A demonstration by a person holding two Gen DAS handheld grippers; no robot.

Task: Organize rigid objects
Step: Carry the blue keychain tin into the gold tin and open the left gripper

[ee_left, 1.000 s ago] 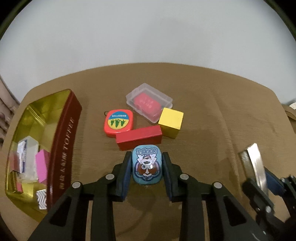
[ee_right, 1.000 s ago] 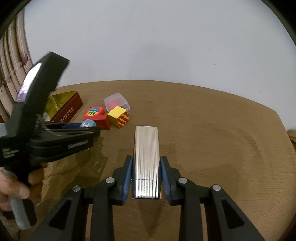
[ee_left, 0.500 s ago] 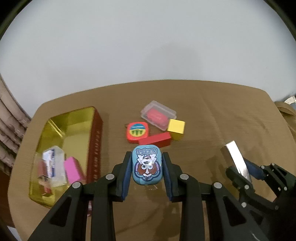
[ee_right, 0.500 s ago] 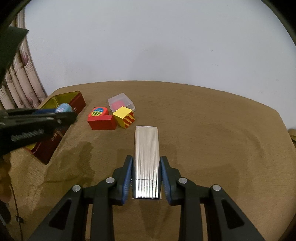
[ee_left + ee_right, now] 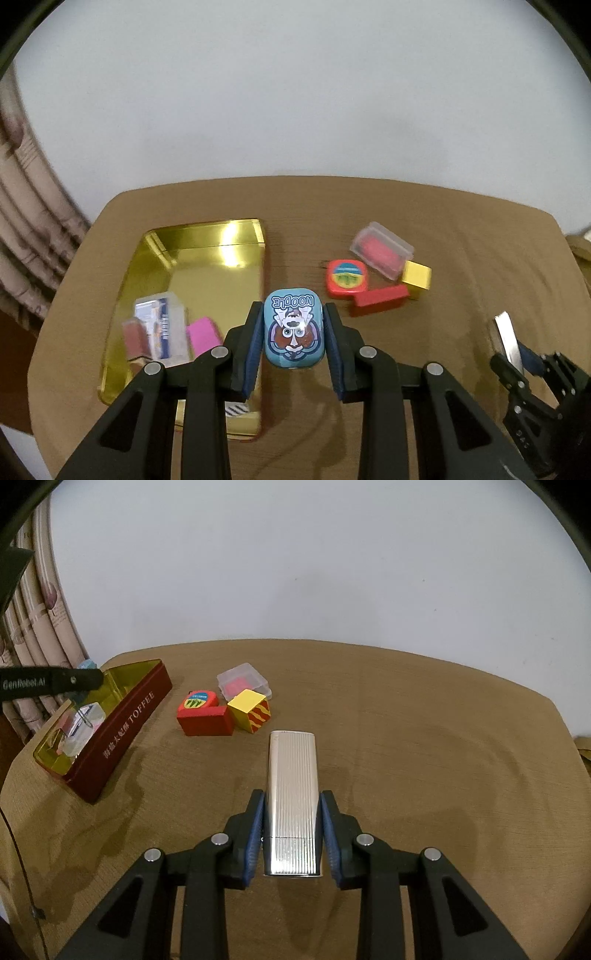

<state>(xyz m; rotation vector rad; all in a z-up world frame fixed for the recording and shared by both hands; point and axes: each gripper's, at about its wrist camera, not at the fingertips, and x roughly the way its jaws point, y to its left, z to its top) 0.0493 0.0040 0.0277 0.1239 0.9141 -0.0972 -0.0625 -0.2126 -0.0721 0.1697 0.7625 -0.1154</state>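
Note:
My left gripper point(image 5: 294, 338) is shut on a small blue tin point(image 5: 294, 334) printed with a cartoon face, held in the air beside the right wall of an open gold-lined toffee tin point(image 5: 207, 269). From the right wrist view, the left gripper point(image 5: 86, 675) hangs over the toffee tin point(image 5: 125, 723). My right gripper point(image 5: 291, 834) is shut on a ribbed silver case point(image 5: 292, 797), low over the brown table. The toffee tin holds a clear box point(image 5: 162, 325), a pink block point(image 5: 203, 334) and other small items.
On the table lie a red tape measure point(image 5: 346, 282), a red block point(image 5: 380, 304), a yellow cube point(image 5: 416, 275) and a clear box with a red insert point(image 5: 382, 251), grouped together. A curtain point(image 5: 33, 627) hangs at the left. The table's edges are near on all sides.
My left gripper rose and shifted left with the blue tin, so the toffee tin now lies below and left of it. The right gripper and silver case stayed still.

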